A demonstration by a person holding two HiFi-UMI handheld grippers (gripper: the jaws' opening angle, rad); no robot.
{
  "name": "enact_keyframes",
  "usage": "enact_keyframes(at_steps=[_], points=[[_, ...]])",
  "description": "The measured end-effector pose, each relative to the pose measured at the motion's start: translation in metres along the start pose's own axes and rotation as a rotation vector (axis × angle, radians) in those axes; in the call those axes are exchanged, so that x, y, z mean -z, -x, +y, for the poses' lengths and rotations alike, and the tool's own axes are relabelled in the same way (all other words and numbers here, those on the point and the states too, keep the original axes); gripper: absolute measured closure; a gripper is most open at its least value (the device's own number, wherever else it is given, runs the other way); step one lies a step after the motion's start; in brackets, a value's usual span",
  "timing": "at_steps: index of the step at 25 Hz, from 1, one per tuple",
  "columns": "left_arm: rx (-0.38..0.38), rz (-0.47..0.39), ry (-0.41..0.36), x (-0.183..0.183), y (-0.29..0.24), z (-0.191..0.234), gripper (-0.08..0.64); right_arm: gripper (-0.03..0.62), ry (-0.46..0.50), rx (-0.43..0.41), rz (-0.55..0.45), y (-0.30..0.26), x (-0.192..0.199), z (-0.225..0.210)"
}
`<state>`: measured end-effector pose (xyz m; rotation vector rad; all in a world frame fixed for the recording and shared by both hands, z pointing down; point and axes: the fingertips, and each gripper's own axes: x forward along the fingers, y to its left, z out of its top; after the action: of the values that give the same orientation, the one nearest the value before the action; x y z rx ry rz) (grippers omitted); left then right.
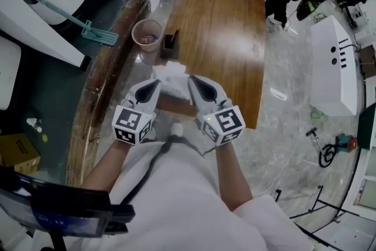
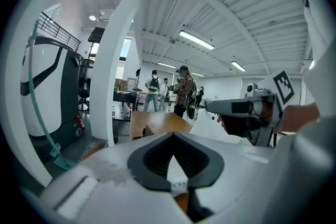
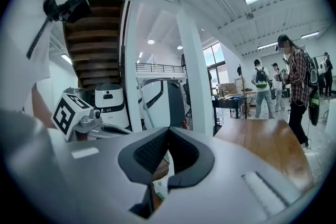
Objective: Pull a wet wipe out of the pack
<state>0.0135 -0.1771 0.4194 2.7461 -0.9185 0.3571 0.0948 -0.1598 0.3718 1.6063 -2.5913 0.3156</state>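
At the near end of the brown wooden table [image 1: 229, 38]: the left gripper [image 1: 156, 84] and right gripper [image 1: 192, 80] sit side by side, both pointing away from the person.

- Left gripper view: dark pads meet at the tips, so it's closed. There's a narrow slot behind the tips with white showing through. Can't tell if that's pinched or just lying underneath.
- Right gripper view: same story, pads together at the tips, with a pale scrap low in the slot that I can't identify.
- Nothing visibly clamped at either tip.

Task thing: the white soft wipe pack [image 1: 170, 74] lies on the table just ahead of the two tips and in the gap between them.
- Its top looks ruffled. That could be a wipe partly drawn out or just the pack's own wrinkled film. The head view is too small to separate them, so this fits either an early or a late stage of the pull.
- The left gripper view also shows a white sloped sheet [image 2: 210, 131] under the right gripper's nose.

Key geometry, as I read it:
- The white mass runs roughly crosswise, tip to tip.
- The right tip looks to be touching it and the left sits just beside its edge, so the right is marginally nearer.

Further out: a beige round bin [image 1: 147, 34] and a small dark box [image 1: 170, 44] at the table's far left.
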Motion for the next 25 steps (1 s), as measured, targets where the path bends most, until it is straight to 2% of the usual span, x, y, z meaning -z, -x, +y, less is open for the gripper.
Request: enact_keyframes(at_steps=[11, 25], points=[[-0.007, -0.069, -0.007, -0.035, 0.007, 0.004, 0.554, 0.584, 0.019, 0.035, -0.071, 0.022, -0.028, 0.002], [-0.008, -0.062, 0.004, -0.029, 0.009, -0.003, 0.554, 0.584, 0.018, 0.038, -0.079, 0.030, -0.026, 0.002]])
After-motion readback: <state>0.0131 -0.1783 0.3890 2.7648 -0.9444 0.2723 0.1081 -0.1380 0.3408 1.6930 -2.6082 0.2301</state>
